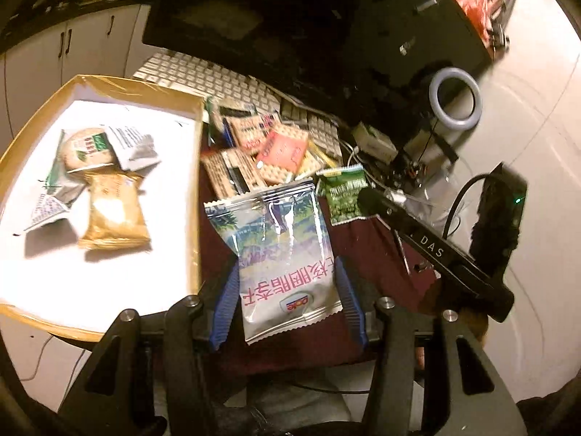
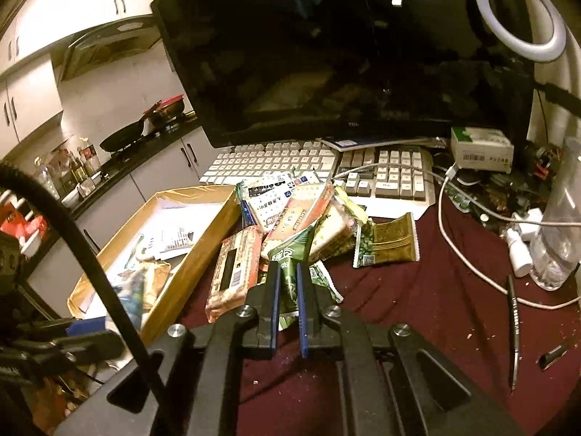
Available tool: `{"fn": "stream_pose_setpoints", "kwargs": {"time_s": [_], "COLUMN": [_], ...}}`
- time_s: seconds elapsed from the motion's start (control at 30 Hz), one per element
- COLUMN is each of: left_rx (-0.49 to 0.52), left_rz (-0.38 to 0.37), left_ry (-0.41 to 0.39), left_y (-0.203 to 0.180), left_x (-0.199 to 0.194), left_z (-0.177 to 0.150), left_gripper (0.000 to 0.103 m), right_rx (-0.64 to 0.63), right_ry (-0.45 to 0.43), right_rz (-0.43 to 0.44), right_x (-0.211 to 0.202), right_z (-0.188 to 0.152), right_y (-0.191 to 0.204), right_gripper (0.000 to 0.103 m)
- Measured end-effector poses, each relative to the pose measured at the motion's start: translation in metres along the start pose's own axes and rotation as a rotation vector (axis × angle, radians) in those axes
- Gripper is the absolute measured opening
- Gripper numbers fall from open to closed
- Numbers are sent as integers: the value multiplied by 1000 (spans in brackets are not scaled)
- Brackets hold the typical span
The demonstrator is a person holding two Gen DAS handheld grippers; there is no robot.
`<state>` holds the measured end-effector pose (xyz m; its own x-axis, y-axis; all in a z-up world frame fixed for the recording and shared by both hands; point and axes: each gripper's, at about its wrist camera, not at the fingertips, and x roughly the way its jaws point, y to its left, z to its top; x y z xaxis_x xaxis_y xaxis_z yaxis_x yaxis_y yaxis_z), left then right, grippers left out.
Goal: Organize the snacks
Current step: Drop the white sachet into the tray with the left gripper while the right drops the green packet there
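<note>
**Both tongs holding snack packets beside the tray**

The left gripper [image 1: 287,290] is pinching a silvery fruit packet [image 1: 279,247] just right of the cardboard tray [image 1: 198,196]. The right gripper [image 2: 288,283] is pressing tight on a green packet [image 2: 288,258] at the near edge of the snack pile [image 2: 290,214], with the keyboard [image 2: 276,163] lying farther back.

White kitchen cabinets [image 2: 29,101] behind a cluttered, maroon-clothed desk [image 2: 417,309].
</note>
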<state>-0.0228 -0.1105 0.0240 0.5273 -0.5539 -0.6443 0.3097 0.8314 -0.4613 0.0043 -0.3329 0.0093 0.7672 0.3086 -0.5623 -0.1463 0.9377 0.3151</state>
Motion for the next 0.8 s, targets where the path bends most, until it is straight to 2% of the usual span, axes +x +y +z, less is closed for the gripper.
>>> {"fn": "stream_pose_setpoints", "kwargs": {"time_s": [0.1,0.2,0.27,0.3,0.37,0.5,0.57,0.7,0.8], "left_rx": [-10,-39,-46,-41,-41,-101,-113,-91,-78], "left_rz": [12,21,61,106,155,221,245,285,322], "left_ry": [-17,-53,-85,-101,-104,-83,-74,-39,-4], "left_y": [9,23,36,45,61,109,124,145,156], "left_x": [-7,-19,-29,-32,-34,-22,-16,3,19], "left_z": [8,21,35,46,60,92,102,130,139], "left_gripper": [53,53,53,53,53,53,53,53,53], "right_rx": [32,13,-5,-16,-36,-70,-89,-87,-76], "right_ry": [-7,5,24,39,60,115,132,184,236], "right_rz": [67,120,167,192,229,248,230,197,178], "right_x": [-2,5,15,24,41,84,105,144,171], "right_z": [3,9,14,18,25,35,39,50,49], "right_y": [4,25,40,51,68,98,111,121,124], "right_gripper": [6,6,6,6,6,6,6,6,6]}}
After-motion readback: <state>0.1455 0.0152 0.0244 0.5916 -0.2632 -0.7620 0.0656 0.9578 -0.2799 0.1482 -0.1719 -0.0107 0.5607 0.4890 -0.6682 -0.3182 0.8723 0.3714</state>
